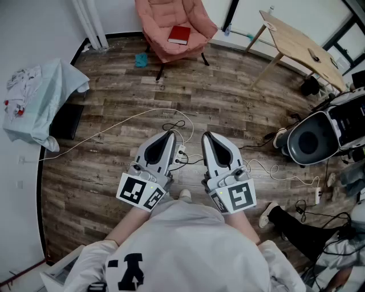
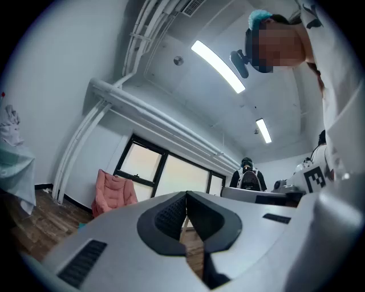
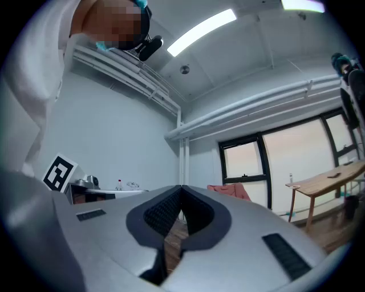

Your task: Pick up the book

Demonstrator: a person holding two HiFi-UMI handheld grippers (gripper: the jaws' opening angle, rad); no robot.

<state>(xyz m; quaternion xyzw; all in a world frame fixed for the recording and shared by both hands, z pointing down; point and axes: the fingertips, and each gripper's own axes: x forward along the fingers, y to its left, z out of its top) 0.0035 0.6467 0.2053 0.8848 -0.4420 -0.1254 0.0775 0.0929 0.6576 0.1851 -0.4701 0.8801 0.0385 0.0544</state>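
Small red rectangular book (image 1: 179, 35) lies on the pink padded armchair (image 1: 161, 17) at top centre, well apart from left tool (image 1: 169, 134) and right tool (image 1: 207, 136), both pressed together and empty at lower centre.

Grey claws (image 1: 170, 134) (image 1: 206, 136), white printed shirt (image 1: 194, 239)

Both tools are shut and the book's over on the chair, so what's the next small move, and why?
Probably step toward the pink chair: the red book lies on its seat, far across the floor from the left tool and right tool, both shut and empty.
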